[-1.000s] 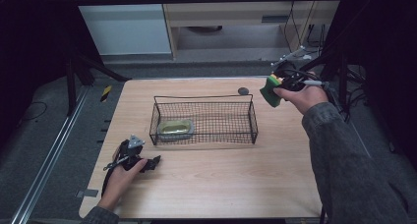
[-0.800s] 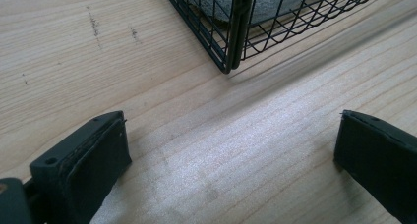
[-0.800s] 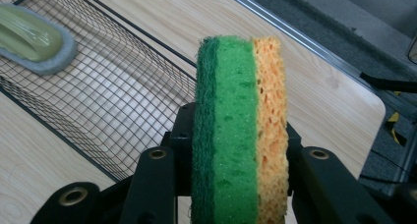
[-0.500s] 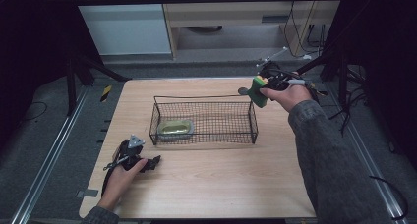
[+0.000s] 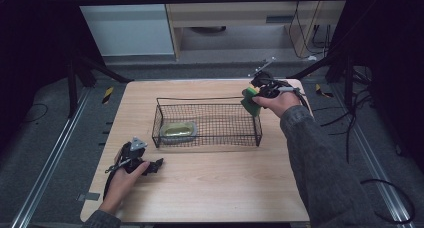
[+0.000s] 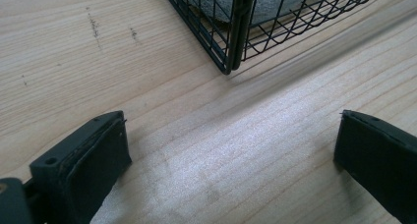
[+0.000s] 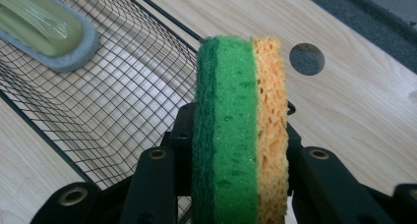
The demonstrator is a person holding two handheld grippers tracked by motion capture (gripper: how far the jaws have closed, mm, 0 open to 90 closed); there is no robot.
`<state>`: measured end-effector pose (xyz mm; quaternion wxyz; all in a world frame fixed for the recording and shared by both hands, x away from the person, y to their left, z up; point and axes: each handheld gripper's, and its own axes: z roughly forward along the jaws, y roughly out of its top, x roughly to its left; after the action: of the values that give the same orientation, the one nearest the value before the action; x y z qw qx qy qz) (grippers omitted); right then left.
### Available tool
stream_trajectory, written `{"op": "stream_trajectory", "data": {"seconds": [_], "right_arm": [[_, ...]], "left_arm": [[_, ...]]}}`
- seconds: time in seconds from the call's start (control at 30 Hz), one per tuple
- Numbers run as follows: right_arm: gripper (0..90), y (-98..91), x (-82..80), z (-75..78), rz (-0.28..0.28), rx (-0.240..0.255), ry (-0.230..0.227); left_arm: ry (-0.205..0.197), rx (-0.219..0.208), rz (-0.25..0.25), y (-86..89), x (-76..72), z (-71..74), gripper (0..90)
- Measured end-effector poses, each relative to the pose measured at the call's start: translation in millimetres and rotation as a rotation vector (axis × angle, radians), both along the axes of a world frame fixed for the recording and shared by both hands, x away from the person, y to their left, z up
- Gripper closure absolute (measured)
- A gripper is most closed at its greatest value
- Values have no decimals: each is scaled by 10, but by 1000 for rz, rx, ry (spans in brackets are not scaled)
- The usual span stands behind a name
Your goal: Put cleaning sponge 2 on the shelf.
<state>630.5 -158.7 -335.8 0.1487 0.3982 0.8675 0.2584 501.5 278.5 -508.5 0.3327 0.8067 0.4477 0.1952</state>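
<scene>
The right hand-held gripper (image 5: 251,99), pinching the green and yellow sponge (image 7: 241,130), has come in and down to the wire basket (image 5: 207,122)'s edge. A drop inside looks next. The left hand-held gripper (image 5: 152,165) rests spread on the desk (image 5: 215,188).

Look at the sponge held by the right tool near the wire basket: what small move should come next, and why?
Probably carry the sponge a little further over the basket rim, then lower it. The right tool is clamped on it at the basket's right end, not yet inside, and the floor beside the scrubber lies free.
</scene>
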Motion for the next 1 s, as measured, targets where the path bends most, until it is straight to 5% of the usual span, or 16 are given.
{"op": "stream_trajectory", "data": {"seconds": [1.0], "right_arm": [[646,41,120,-421,-2,-15,47]], "left_arm": [[-2,0,-2,1,8,-1,0]]}}
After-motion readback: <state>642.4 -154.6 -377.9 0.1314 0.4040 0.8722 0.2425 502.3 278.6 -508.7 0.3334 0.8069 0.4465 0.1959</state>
